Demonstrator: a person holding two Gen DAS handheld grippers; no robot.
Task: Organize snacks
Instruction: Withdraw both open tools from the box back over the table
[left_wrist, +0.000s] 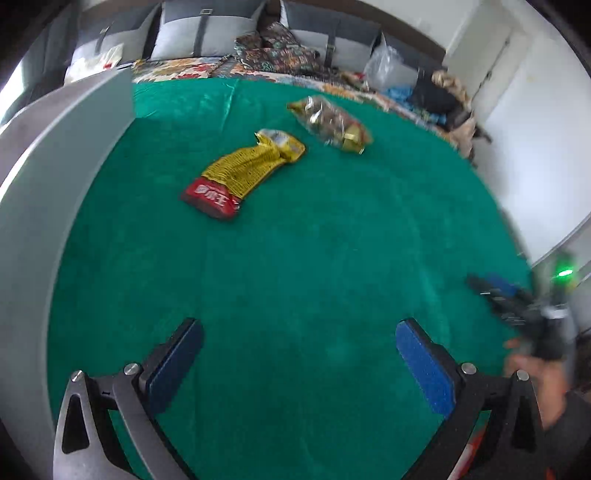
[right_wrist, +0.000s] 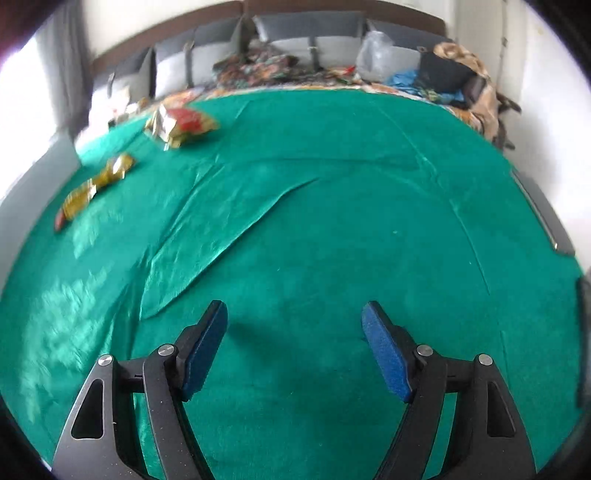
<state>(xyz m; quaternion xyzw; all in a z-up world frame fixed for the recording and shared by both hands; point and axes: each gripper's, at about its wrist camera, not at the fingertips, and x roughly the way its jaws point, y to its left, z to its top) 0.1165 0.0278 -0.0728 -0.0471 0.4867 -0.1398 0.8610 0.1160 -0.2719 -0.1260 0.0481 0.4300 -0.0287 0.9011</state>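
A crumpled yellow and red snack packet (left_wrist: 243, 173) lies on the green cloth (left_wrist: 295, 277) ahead of my left gripper (left_wrist: 299, 354), which is open and empty. Beyond it lies a clear bag of wrapped sweets (left_wrist: 330, 123). In the right wrist view the yellow packet (right_wrist: 94, 188) and the sweets bag (right_wrist: 181, 123) lie far left, well away from my right gripper (right_wrist: 293, 339), which is open and empty above bare cloth. The right gripper also shows at the right edge of the left wrist view (left_wrist: 517, 302), blurred.
A grey box wall (left_wrist: 55, 184) stands at the left of the cloth. A sofa with cushions (right_wrist: 295, 40), patterned fabric and a plastic bag (right_wrist: 376, 55) lies behind. The cloth has raised folds (right_wrist: 221, 236) in the middle.
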